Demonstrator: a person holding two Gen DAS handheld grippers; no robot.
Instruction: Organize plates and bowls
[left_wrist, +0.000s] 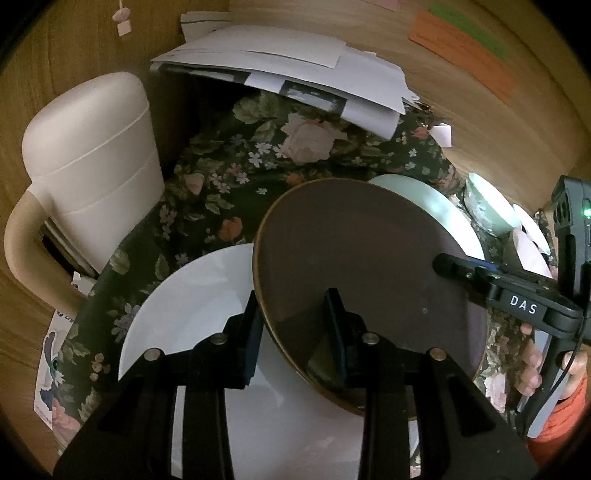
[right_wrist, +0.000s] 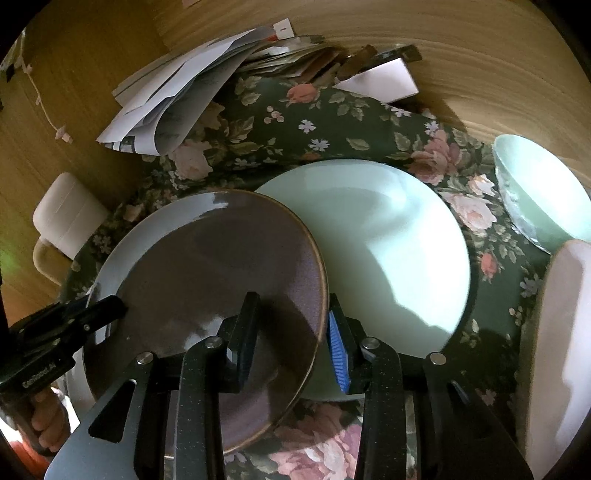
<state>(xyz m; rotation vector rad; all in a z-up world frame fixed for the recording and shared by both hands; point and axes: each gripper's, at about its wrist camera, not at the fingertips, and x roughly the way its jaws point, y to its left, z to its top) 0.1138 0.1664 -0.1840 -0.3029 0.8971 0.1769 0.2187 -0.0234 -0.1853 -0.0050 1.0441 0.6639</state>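
A brown plate (left_wrist: 354, 258) (right_wrist: 221, 266) is held tilted by both grippers, one on each side of its rim. My left gripper (left_wrist: 293, 325) is shut on the plate's near left rim, one finger above and one below. My right gripper (right_wrist: 291, 332) is shut on the right rim; in the left wrist view it shows as a black tip (left_wrist: 454, 266) on the plate's edge. The brown plate hangs over a white plate (left_wrist: 192, 295) (right_wrist: 122, 236) and overlaps a pale green plate (left_wrist: 436, 206) (right_wrist: 388, 251). A green bowl (left_wrist: 487, 206) (right_wrist: 543, 192) stands to the right.
A dark floral cloth (left_wrist: 229, 177) (right_wrist: 317, 122) covers the wooden table. A white jug with a handle (left_wrist: 96, 166) (right_wrist: 68, 214) stands at the left. Loose papers (left_wrist: 288, 70) (right_wrist: 177, 107) lie at the back. A pale pink dish (right_wrist: 557, 332) sits at the right edge. A hand (left_wrist: 532, 365) holds the right gripper.
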